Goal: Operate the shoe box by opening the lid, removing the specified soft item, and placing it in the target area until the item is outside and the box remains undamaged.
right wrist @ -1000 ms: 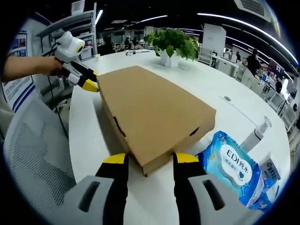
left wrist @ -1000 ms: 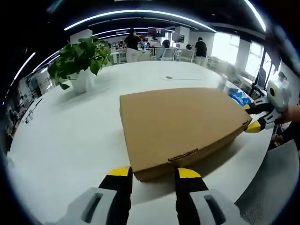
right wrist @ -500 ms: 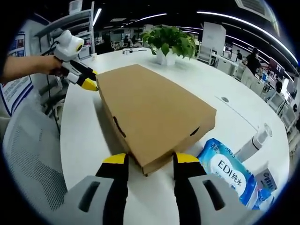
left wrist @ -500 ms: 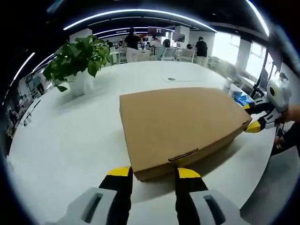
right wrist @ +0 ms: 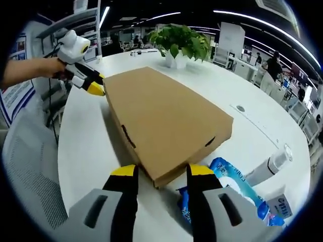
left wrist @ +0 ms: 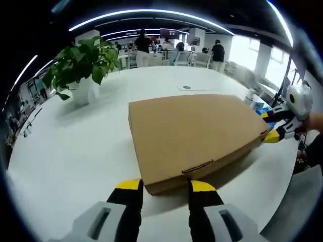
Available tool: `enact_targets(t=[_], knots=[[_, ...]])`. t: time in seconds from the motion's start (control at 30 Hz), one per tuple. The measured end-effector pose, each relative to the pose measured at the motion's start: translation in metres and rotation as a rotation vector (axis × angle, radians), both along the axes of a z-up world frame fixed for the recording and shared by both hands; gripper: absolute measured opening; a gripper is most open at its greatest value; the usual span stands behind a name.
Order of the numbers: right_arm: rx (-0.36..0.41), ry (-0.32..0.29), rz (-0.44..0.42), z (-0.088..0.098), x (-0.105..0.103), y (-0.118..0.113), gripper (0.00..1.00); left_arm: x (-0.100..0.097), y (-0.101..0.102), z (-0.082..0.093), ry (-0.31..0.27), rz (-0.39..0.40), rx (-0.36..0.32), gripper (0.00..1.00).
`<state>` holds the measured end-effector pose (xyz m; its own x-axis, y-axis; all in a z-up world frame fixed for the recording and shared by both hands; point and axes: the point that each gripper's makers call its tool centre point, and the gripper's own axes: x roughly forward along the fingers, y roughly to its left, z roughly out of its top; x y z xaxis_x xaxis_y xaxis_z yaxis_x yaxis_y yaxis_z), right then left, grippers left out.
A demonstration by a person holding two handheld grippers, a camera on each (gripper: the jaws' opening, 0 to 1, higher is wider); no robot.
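Observation:
A flat brown cardboard shoe box [left wrist: 194, 133] lies shut on the white table [left wrist: 75, 151]. My left gripper [left wrist: 165, 185] is open, and its yellow-tipped jaws straddle the box's near corner. At the box's far right corner the right gripper [left wrist: 272, 126] holds the same stance. In the right gripper view the box [right wrist: 166, 118] runs away from my open right gripper [right wrist: 161, 171], whose jaws flank its near corner. The left gripper [right wrist: 93, 83], held by a hand, sits at the far left corner. The box's contents are hidden.
A blue pack of wipes [right wrist: 227, 186] lies against the box's near right side, with a white bottle [right wrist: 267, 169] beyond it. A potted plant [left wrist: 81, 63] stands at the back left. A grey mesh chair [right wrist: 30, 176] is beside the table edge. People stand far off.
The box keeps its place between both pairs of jaws while the surroundings shift. In the right gripper view the wipes pack has come closer, up to the box corner.

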<state>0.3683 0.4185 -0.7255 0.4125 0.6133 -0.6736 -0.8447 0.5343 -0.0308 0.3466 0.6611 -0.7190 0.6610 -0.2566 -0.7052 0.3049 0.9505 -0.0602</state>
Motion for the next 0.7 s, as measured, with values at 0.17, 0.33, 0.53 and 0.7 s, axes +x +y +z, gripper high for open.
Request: enact_targets(t=[0.17, 0.33, 0.53, 0.7], knots=[[-0.012, -0.001, 0.002, 0.000, 0.009, 0.000, 0.36, 0.006, -0.001, 0.000, -0.004, 0.001, -0.002, 0.35], [-0.023, -0.003, -0.001, -0.001, 0.014, 0.000, 0.36, 0.009, -0.001, -0.001, -0.003, 0.003, -0.002, 0.35], [-0.023, 0.001, -0.006, -0.001, 0.014, 0.000, 0.36, 0.009, -0.001, -0.002, -0.004, -0.013, 0.006, 0.35], [-0.002, 0.019, -0.043, -0.001, 0.014, -0.001, 0.37, 0.009, -0.002, 0.000, 0.006, 0.003, -0.030, 0.37]])
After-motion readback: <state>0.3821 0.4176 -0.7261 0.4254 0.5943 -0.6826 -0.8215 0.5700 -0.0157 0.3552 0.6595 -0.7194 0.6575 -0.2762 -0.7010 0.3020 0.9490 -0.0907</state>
